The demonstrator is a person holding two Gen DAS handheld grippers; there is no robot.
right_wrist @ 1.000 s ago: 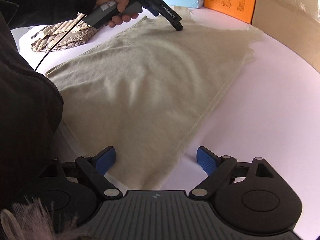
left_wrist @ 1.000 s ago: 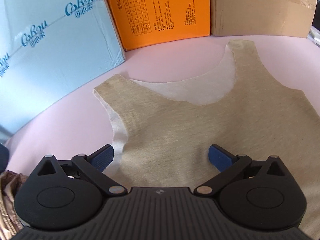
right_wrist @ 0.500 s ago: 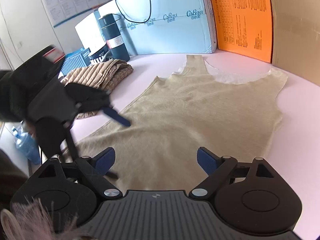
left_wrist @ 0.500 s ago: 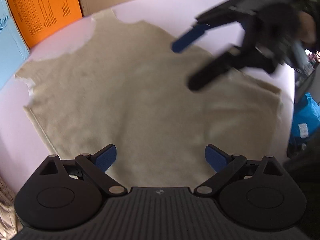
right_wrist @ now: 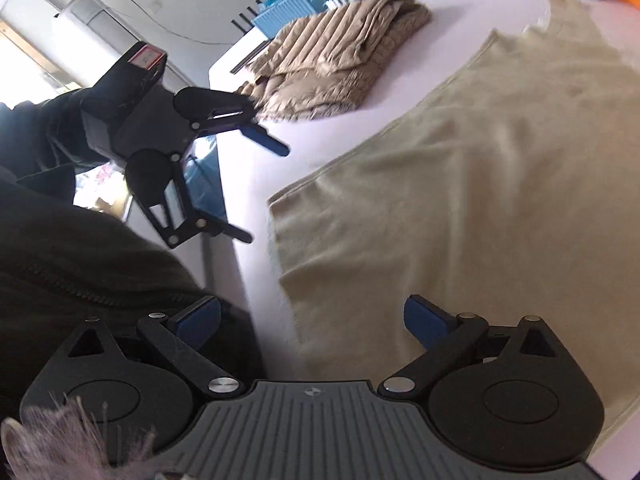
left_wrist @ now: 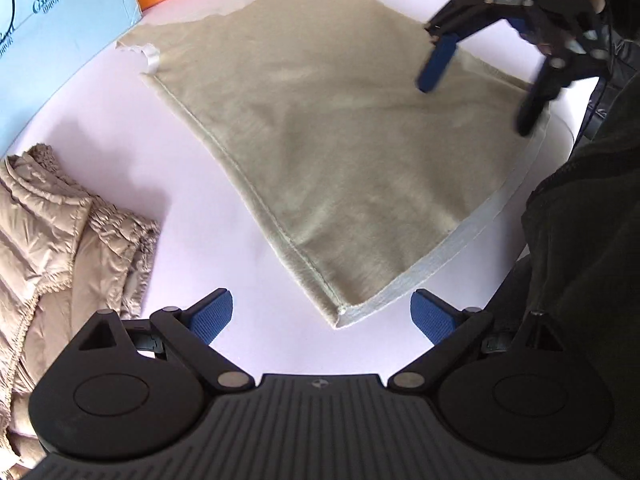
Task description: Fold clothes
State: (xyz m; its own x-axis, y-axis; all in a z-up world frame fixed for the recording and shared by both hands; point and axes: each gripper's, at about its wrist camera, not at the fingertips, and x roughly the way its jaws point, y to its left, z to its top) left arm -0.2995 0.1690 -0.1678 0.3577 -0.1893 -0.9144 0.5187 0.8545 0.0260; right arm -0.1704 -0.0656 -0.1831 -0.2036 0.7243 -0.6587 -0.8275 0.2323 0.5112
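Both pairs of fingers spread wide, holding nothing: left gripper (left_wrist: 322, 314) over the beige top's (left_wrist: 340, 120) near hem corner, right gripper (right_wrist: 312, 318) over its hem. Top lies flat, unfolded, mid-surface (left_wrist: 120, 128); folding remains.

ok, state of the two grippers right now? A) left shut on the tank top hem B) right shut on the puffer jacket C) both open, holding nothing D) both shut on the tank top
C: the left gripper and right gripper both show fingers spread wide with no cloth between them; the tank top lies flat and unheld.
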